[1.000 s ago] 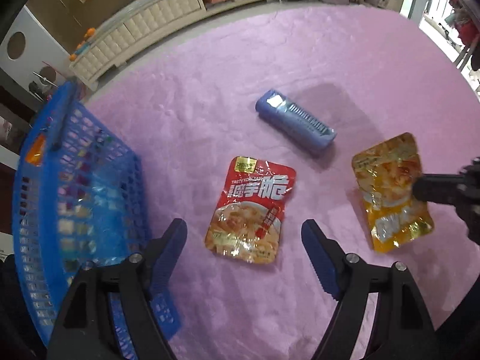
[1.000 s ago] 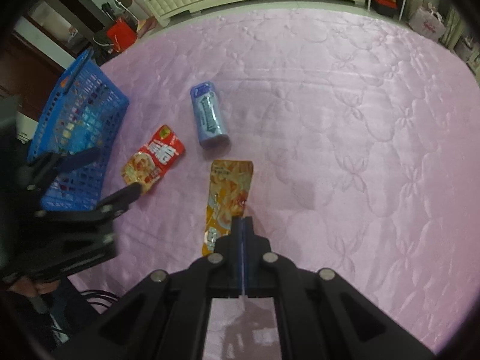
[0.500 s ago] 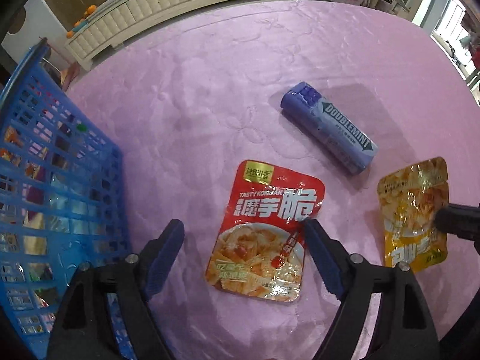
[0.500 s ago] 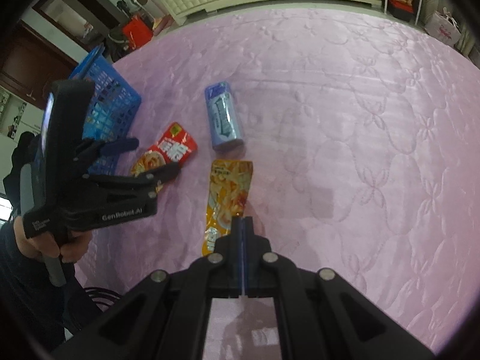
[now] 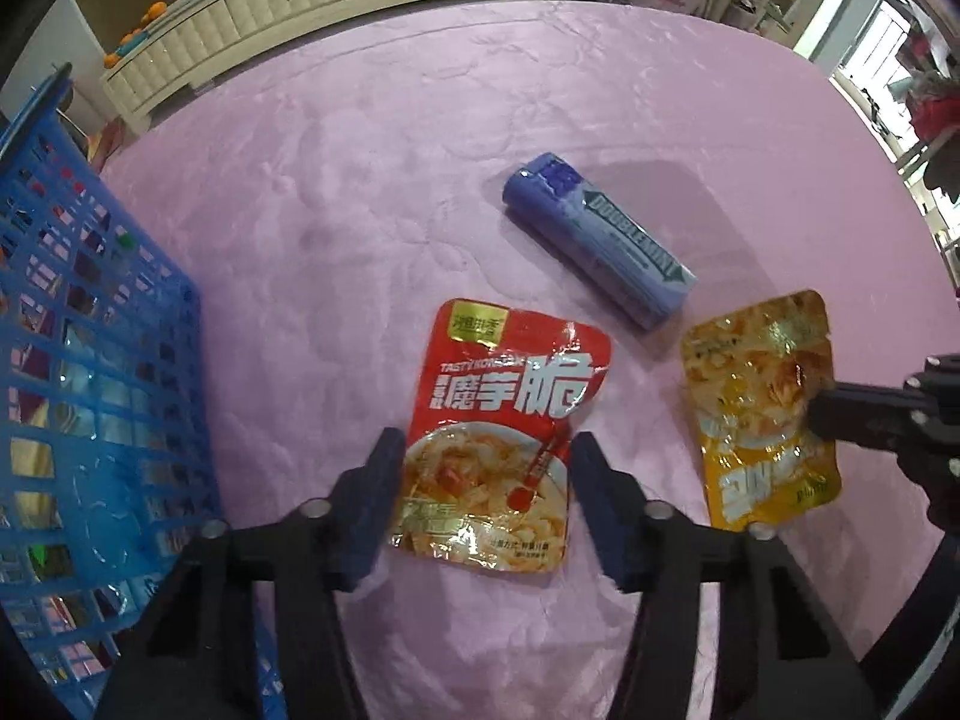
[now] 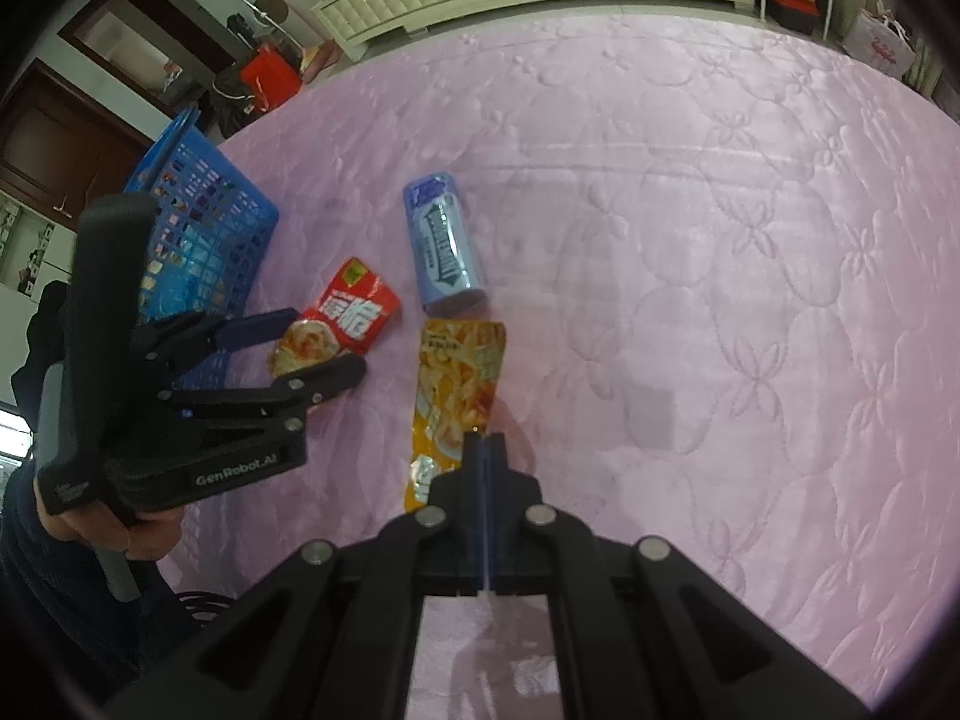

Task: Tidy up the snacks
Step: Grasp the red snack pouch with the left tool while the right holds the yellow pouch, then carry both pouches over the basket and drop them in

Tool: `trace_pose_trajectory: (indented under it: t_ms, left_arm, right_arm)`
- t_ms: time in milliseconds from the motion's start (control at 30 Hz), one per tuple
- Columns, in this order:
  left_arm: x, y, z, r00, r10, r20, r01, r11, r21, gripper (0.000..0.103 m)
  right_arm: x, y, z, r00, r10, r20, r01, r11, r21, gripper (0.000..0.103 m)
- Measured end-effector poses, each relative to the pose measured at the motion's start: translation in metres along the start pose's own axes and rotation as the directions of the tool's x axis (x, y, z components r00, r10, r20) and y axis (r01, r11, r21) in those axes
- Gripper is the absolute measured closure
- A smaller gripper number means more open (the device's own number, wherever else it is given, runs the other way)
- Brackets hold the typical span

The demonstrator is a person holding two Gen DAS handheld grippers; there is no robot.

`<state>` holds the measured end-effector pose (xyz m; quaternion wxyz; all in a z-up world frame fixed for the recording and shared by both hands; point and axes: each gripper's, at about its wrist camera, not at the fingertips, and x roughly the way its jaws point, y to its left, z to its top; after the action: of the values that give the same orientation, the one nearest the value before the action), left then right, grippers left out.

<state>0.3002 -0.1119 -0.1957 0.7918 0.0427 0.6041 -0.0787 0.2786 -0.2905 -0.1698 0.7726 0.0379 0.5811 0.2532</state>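
Note:
A red snack pouch (image 5: 507, 432) lies flat on the pink cloth. My left gripper (image 5: 483, 474) is open with one finger on each side of the pouch's lower half; it also shows in the right wrist view (image 6: 312, 348). A yellow snack pouch (image 5: 762, 402) lies to the right. My right gripper (image 6: 485, 444) is shut, its tip over the yellow pouch (image 6: 459, 384); whether it touches is unclear. A blue Doublemint gum pack (image 5: 600, 246) lies behind both pouches. A blue mesh basket (image 5: 90, 396) with snacks stands at the left.
The pink quilted cloth (image 6: 720, 276) covers the round table. A cream cabinet (image 5: 252, 30) and shelves stand beyond the far edge. A red bag (image 6: 270, 78) and dark furniture sit on the floor at the left in the right wrist view.
My left gripper has moved forward and down, so its open fingers now straddle the red pouch. My right gripper has stayed shut over the yellow pouch.

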Motion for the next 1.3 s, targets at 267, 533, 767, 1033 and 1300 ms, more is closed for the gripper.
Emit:
trace_pose_trajectory:
  t_ms: [267,533,767,1033,1300]
  left_arm:
    - [-0.013,-0.007,-0.026,0.997,-0.068,0.030,0.070,0.996,-0.050,0.074]
    - [-0.030,-0.010,-0.043,0.994,-0.083,0.067,0.085,0.996,-0.041,0.094]
    - [-0.055,-0.010,-0.062,0.986,-0.114,0.124,0.119,0.992,-0.033,0.094]
    - [-0.115,0.004,-0.079,0.965,-0.139,0.222,0.157,0.986,-0.064,0.094]
    - [-0.177,0.038,-0.094,0.938,-0.147,0.315,0.189,0.976,-0.105,0.094]
  right_arm:
    - [-0.004,0.004,-0.003,1.000,-0.008,0.022,0.008,0.999,0.031,0.100]
    - [-0.023,0.023,-0.015,0.998,-0.043,0.046,0.043,0.999,0.015,0.100]
    - [-0.048,0.041,-0.024,0.994,-0.084,0.075,0.085,0.996,-0.005,0.100]
    - [-0.084,0.080,-0.025,0.981,-0.123,0.148,0.131,0.990,-0.049,0.100]
    - [-0.106,0.116,-0.017,0.965,-0.157,0.212,0.177,0.981,-0.083,0.100]
